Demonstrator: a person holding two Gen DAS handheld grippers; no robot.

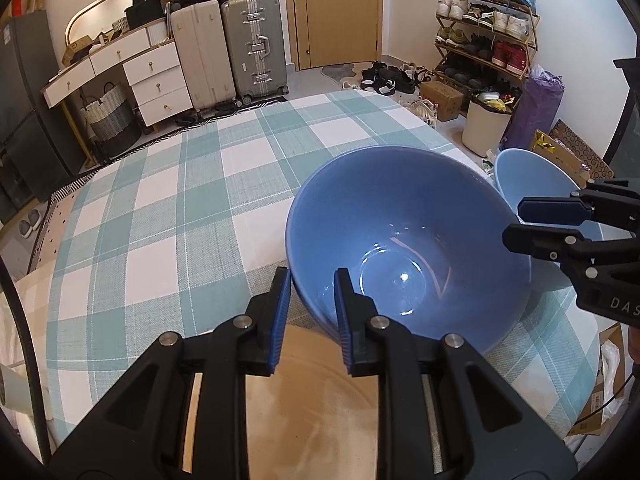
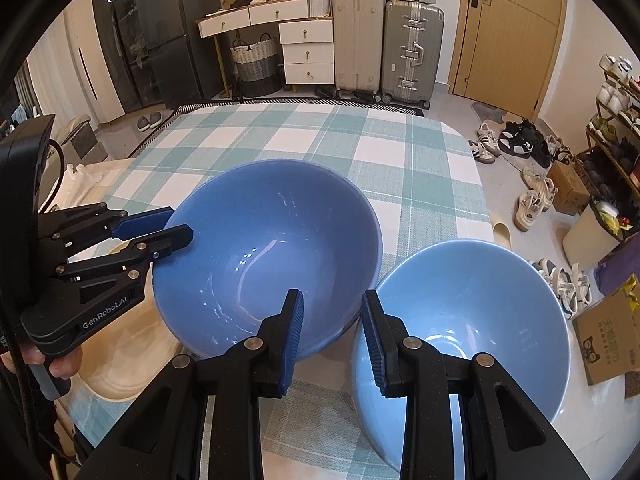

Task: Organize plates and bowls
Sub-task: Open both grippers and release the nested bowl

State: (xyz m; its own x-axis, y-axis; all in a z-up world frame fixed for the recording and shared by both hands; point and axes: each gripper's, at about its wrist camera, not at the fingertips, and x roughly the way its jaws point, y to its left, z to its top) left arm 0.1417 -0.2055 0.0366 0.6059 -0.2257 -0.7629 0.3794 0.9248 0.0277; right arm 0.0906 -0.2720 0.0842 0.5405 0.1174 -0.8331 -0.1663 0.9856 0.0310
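A dark blue bowl (image 1: 404, 240) (image 2: 268, 256) is tilted above a cream plate (image 1: 320, 392) (image 2: 132, 340) on the checked tablecloth. My left gripper (image 1: 312, 280) (image 2: 176, 226) is shut on the near rim of the dark blue bowl, one finger inside and one outside. A light blue bowl (image 2: 472, 320) (image 1: 524, 176) sits to its right. My right gripper (image 2: 332, 304) (image 1: 516, 222) straddles the light blue bowl's left rim, one finger inside, one outside; the grip looks closed on the rim.
The table (image 1: 180, 184) with the green and white checked cloth stretches ahead. Beyond it stand suitcases (image 1: 252, 44), a white dresser (image 1: 132, 76), a shoe rack (image 1: 484, 28) and a cardboard box (image 2: 608, 328) on the floor.
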